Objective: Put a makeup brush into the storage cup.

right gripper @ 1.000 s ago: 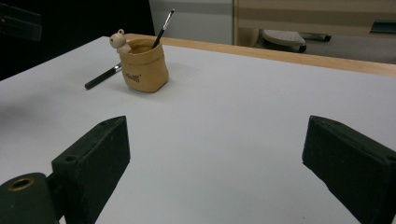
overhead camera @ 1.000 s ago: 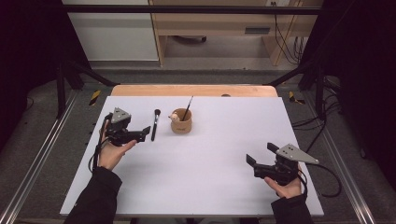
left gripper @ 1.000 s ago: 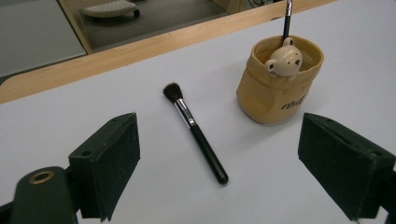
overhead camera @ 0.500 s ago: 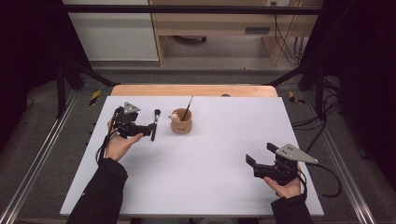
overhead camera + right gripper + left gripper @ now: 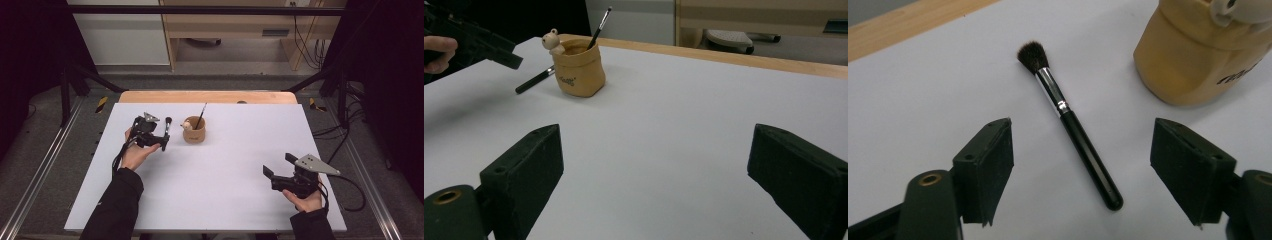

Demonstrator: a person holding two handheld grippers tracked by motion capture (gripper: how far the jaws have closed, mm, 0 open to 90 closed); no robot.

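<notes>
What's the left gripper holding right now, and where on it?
Nothing. The left gripper straddles the brush lying flat on the table; its jaws, just closing, stand clear of the black handle.

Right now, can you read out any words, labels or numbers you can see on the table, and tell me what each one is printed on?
Dark lettering on the side of the tan holder cup: too blurred and small to read; in the left gripper view it is cut off at the picture's edge.
Makeup brush lying on the table: no text visible on its black handle.
White table surface: no text.

Black long sleeves [image 5: 116,207], black grippers (grey three-cornered plates on top), trailing black cables, square black jaws
</notes>
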